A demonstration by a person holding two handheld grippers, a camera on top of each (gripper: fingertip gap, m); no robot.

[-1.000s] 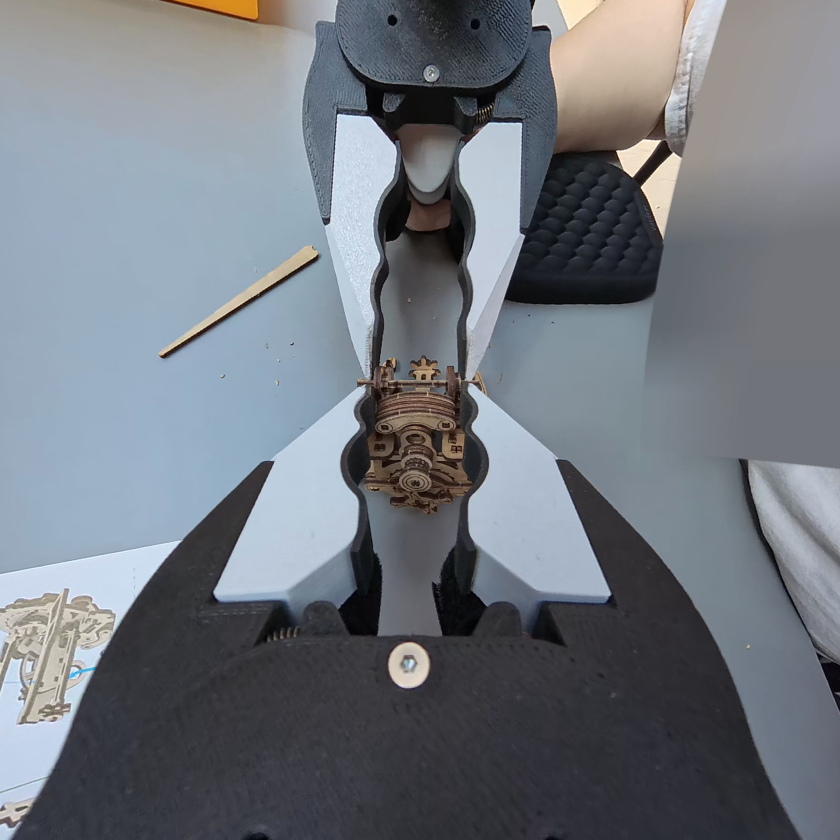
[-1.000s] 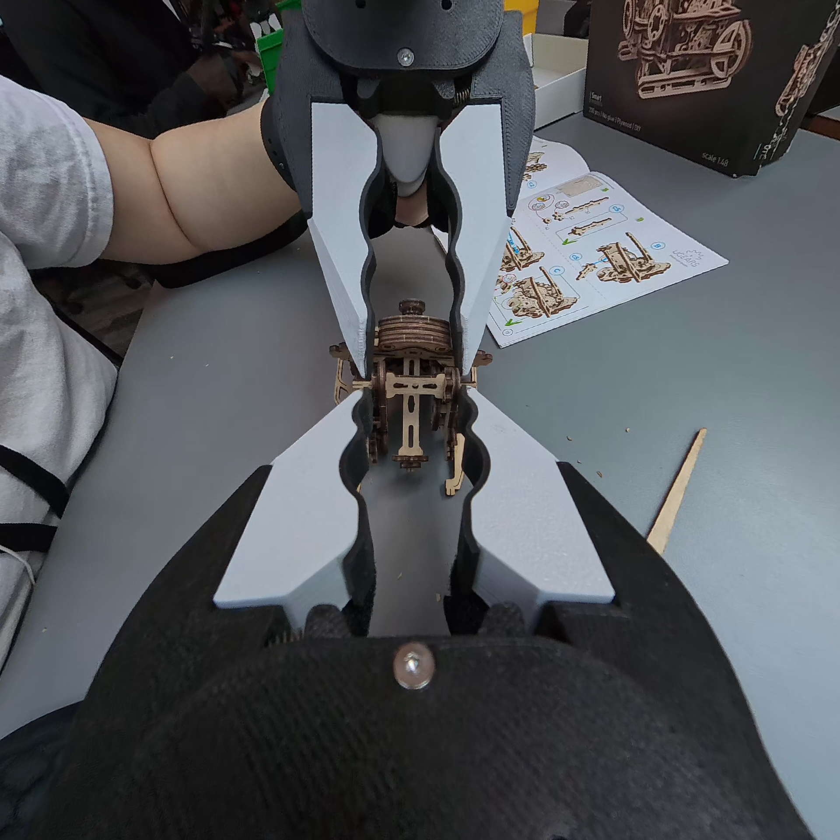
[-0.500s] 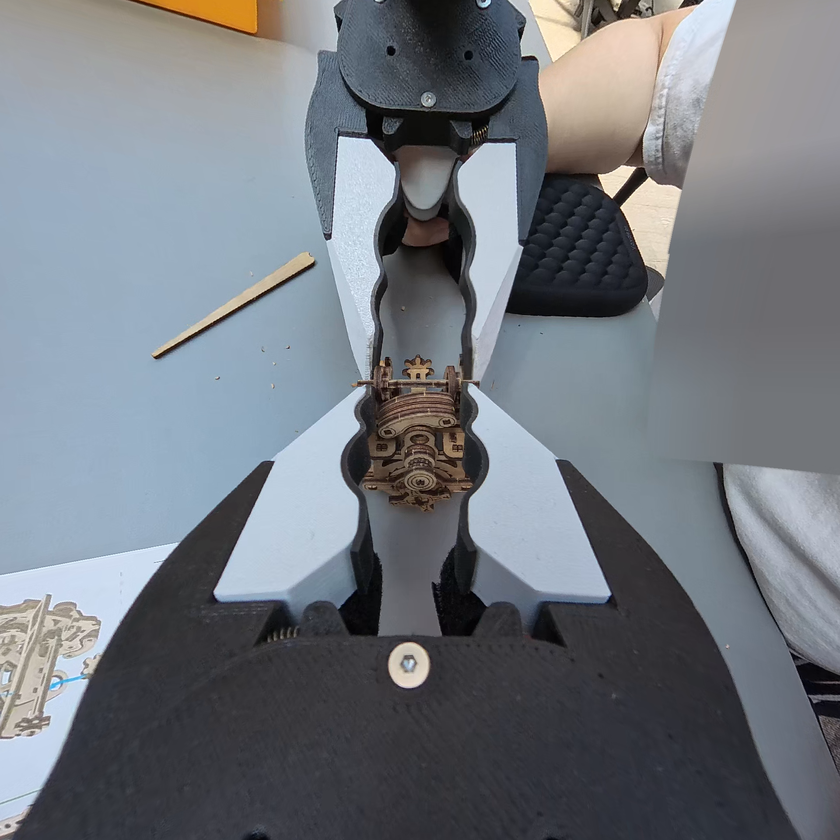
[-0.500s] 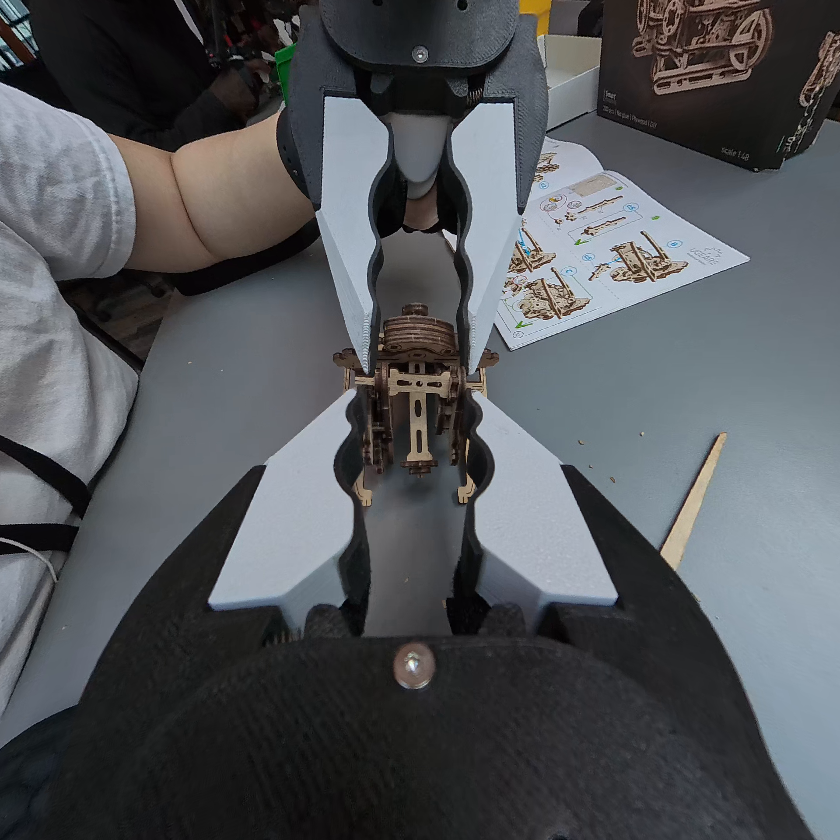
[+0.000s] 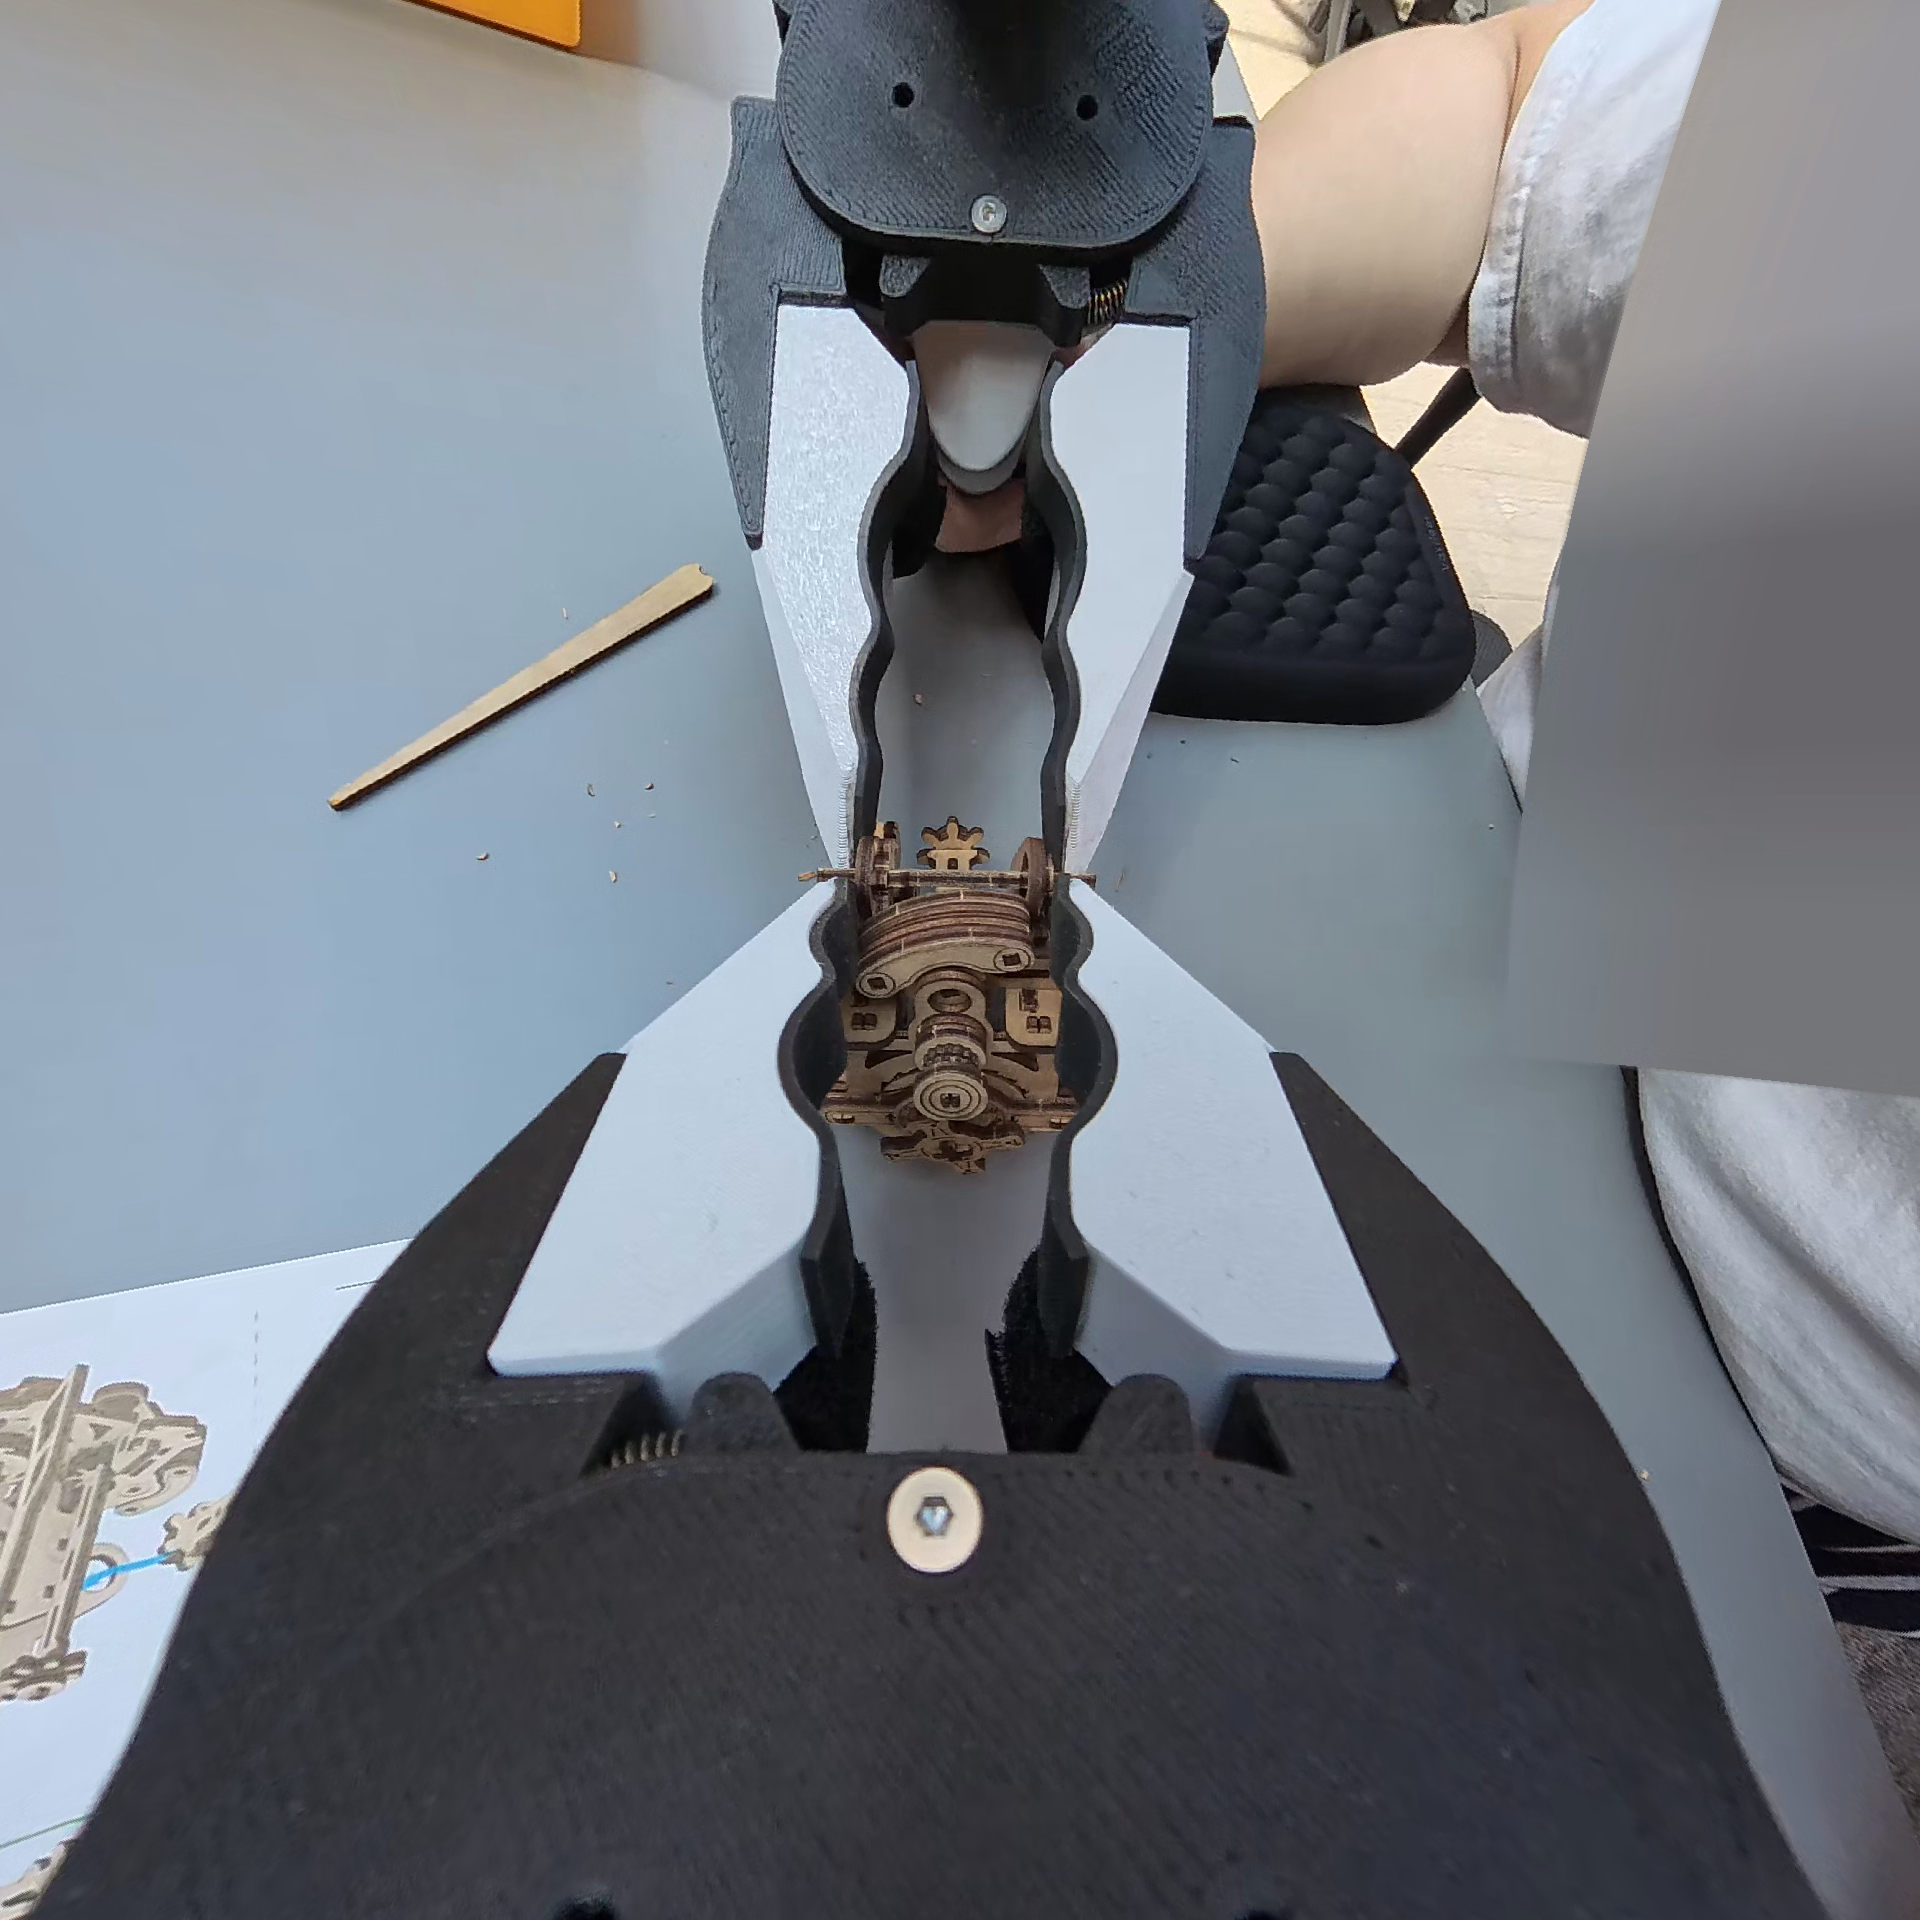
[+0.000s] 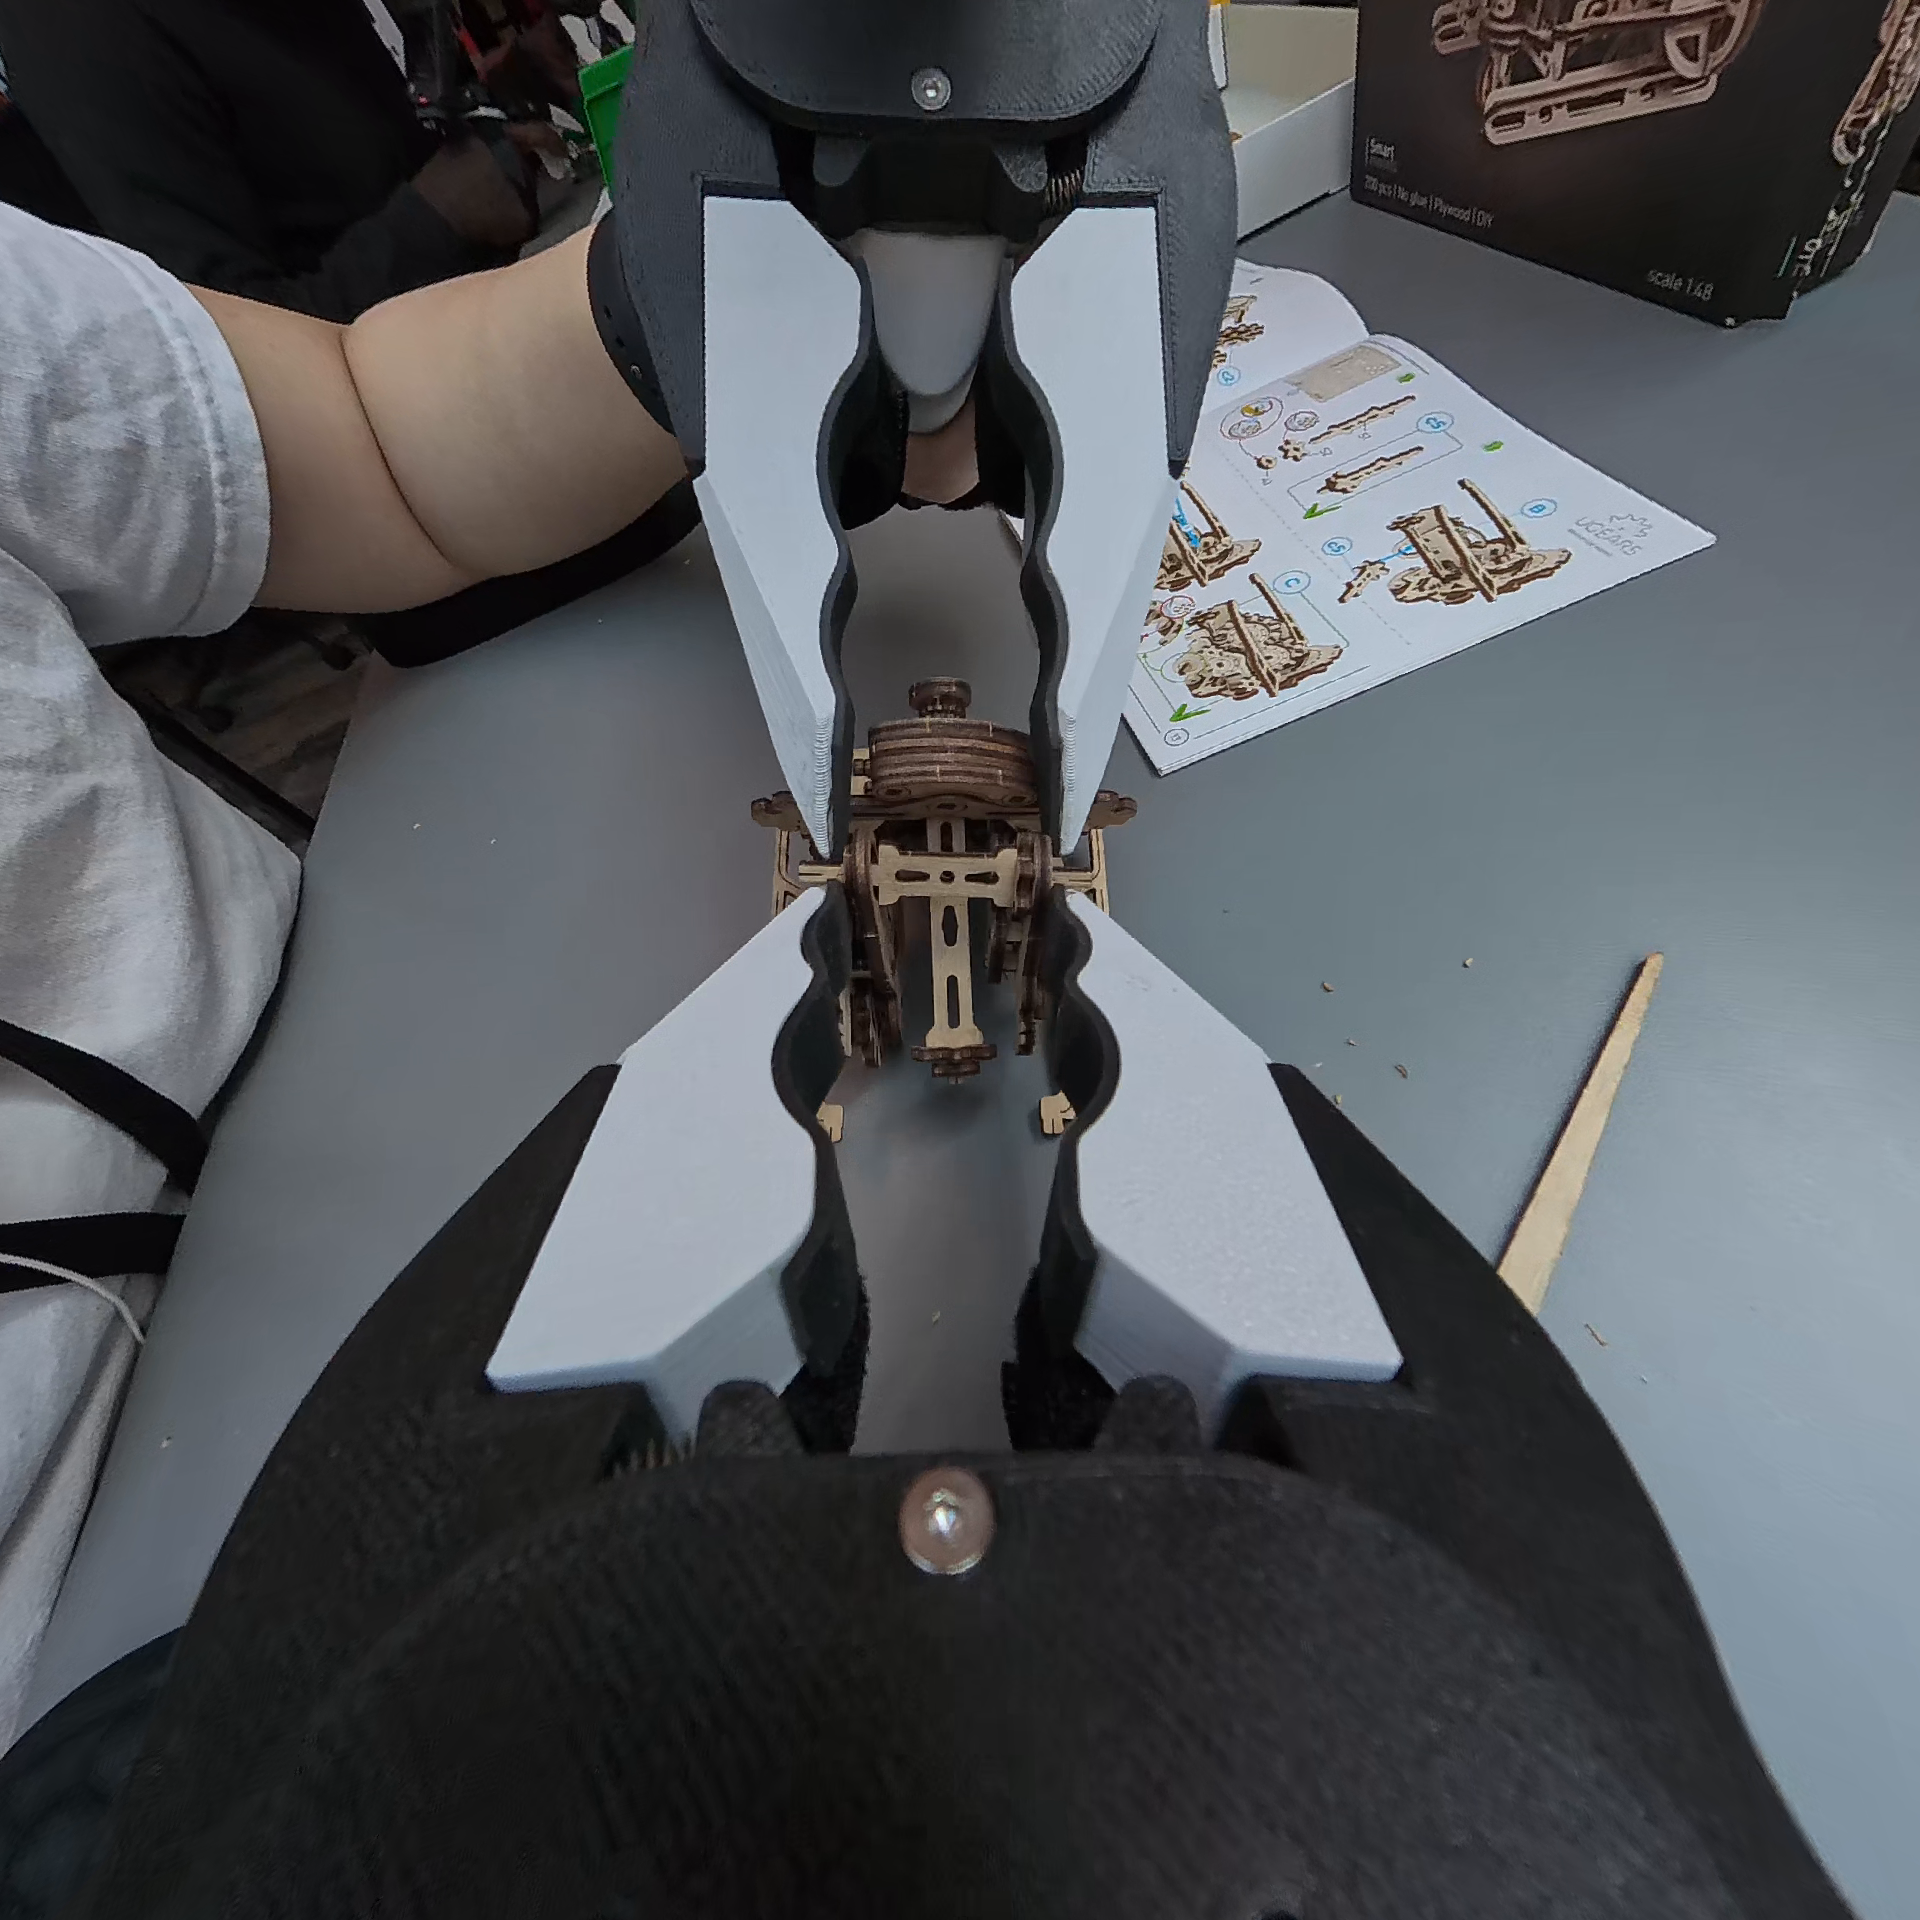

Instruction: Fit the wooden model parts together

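A small wooden model (image 5: 951,1018) of gears, discs and a thin axle is held between both grippers, which face each other over the grey table (image 5: 260,468). My left gripper (image 5: 951,935) is shut on the model's sides. In the left wrist view, my right gripper (image 5: 958,831) comes in from the far side and clamps the end with the axle. In the right wrist view, my right gripper (image 6: 945,914) is shut on the model (image 6: 951,883), and the left gripper (image 6: 945,842) grips the far, disc end. Two small feet (image 6: 1055,1117) hang below. I cannot tell if the model touches the table.
A thin wooden stick (image 5: 520,691) lies on the table, also seen in the right wrist view (image 6: 1579,1132). An open instruction booklet (image 6: 1403,540) and a dark model box (image 6: 1621,135) are at the back right. A person's forearm (image 6: 457,447) and a black seat cushion (image 5: 1320,582) are close by. The tips of both grippers are at nearly the same place.
Both grippers keep their hold on the model. The pair has shifted slightly, and the right wrist view now shows more of the model's underside and feet.
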